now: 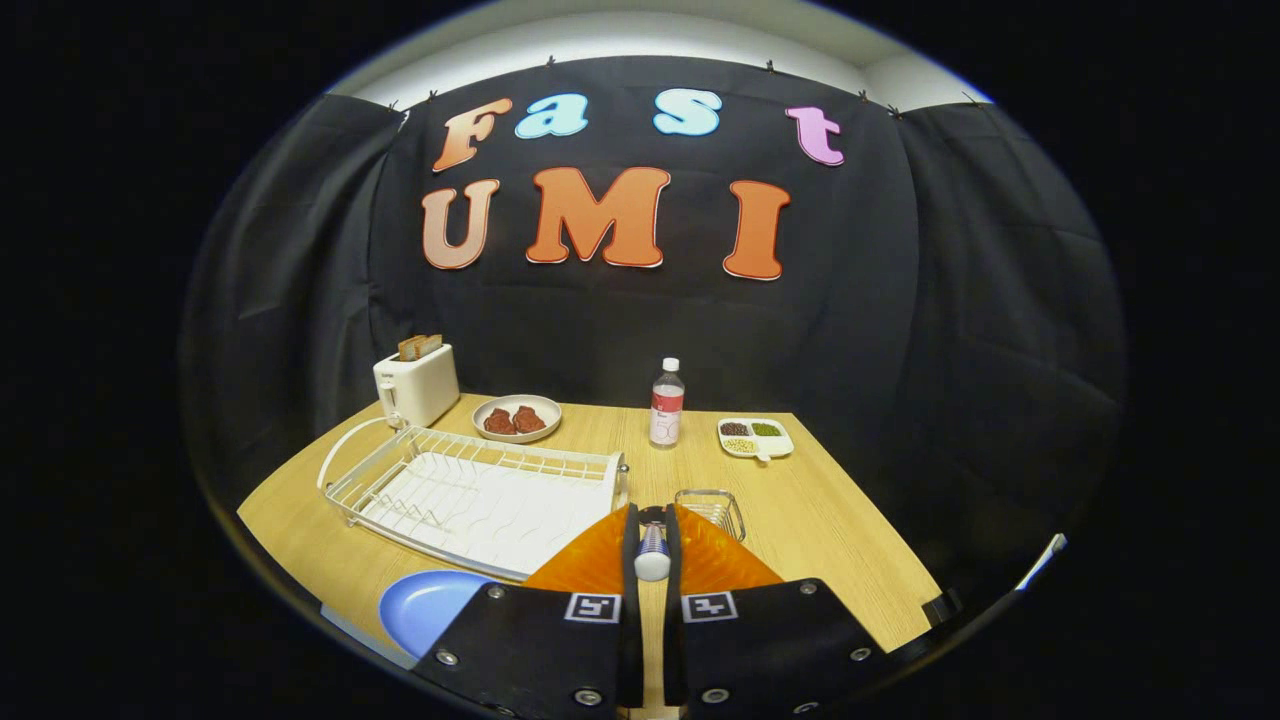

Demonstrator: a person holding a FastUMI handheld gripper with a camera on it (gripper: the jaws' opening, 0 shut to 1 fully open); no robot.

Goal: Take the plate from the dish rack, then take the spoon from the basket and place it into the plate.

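While we've got the tool [652, 550] clamped on the spoon [652, 556] by its handle, w/ blue plate [425, 604] on the desk [830, 520] just left, it's light, stiff, prob slippery, so keep grip mid-handle.

white wire dish rack [470, 490]: 1
blue round plate [425, 605]: 1
clear square wire basket [712, 508]: 1
spoon with blue-white handle [652, 552]: 1, clamped between both fingers
gripper [652, 530]: 1
white toaster [416, 385]: 1, 2 bread slices in it
pale bowl of brown meat [517, 417]: 1
clear plastic bottle [667, 403]: 1
white divided tray [755, 438]: 1, 3 compartments
wooden table [830, 530]: 1
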